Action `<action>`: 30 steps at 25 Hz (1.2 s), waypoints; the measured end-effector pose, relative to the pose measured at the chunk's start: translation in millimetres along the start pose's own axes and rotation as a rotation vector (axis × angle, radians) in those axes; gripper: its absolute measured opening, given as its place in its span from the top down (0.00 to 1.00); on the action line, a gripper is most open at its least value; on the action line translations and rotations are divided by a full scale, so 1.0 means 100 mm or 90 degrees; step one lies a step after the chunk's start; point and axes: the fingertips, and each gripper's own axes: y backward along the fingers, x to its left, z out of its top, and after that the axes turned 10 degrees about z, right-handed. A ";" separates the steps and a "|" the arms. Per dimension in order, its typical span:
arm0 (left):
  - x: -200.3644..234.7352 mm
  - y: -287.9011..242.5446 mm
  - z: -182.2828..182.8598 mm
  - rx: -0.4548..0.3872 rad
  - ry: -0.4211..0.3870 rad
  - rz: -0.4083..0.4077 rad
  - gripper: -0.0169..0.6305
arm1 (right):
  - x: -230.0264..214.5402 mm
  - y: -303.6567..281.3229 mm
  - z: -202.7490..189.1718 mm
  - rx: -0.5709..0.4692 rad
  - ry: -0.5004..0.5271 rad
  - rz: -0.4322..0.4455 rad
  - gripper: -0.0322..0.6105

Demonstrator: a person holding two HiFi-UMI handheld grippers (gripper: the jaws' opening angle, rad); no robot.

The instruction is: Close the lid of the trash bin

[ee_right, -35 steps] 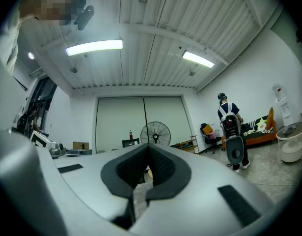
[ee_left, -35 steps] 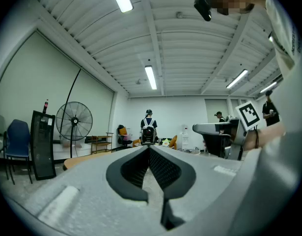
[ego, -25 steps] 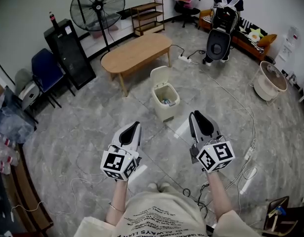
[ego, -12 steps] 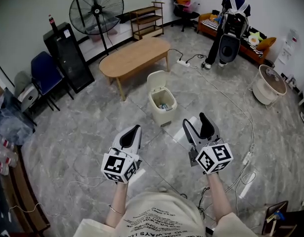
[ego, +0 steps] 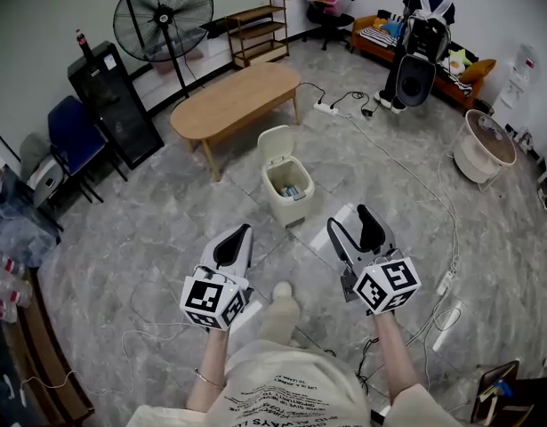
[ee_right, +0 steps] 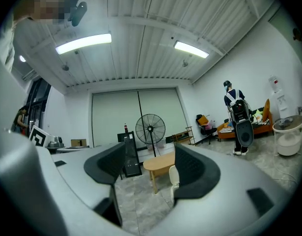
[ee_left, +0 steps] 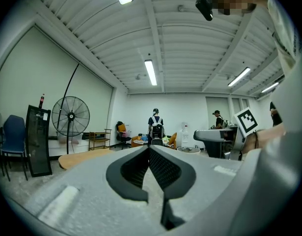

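Note:
The cream trash bin (ego: 289, 187) stands on the grey floor ahead of me, its lid (ego: 275, 143) tipped up at the back and some rubbish inside. Both grippers hang well short of it, pointing level. The left gripper (ego: 240, 235) is shut with nothing in it; in the left gripper view (ee_left: 149, 149) its pads meet. The right gripper (ego: 349, 218) has its jaws opening wide, with nothing between them. In the right gripper view (ee_right: 151, 168) the bin (ee_right: 175, 178) shows far off, just left of the right finger.
A wooden oval table (ego: 237, 100) stands behind the bin, with a big floor fan (ego: 162, 16) and a black cabinet (ego: 108, 92) further back. Cables and a power strip (ego: 329, 108) trail across the floor on the right. A person (ego: 422, 34) stands at the back right.
The right gripper's jaws have gone from shut to wide open. Both grippers have sunk a little in the view, and my foot now shows between them.

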 end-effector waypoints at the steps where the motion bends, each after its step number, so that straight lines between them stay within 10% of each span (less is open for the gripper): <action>1: 0.01 -0.07 -0.01 0.002 0.000 -0.002 0.94 | -0.05 -0.04 -0.02 0.002 -0.003 0.001 0.49; 30: 1.12 -2.27 -0.20 0.048 0.021 0.051 0.94 | -1.55 -2.14 -0.28 0.062 -0.050 0.037 0.49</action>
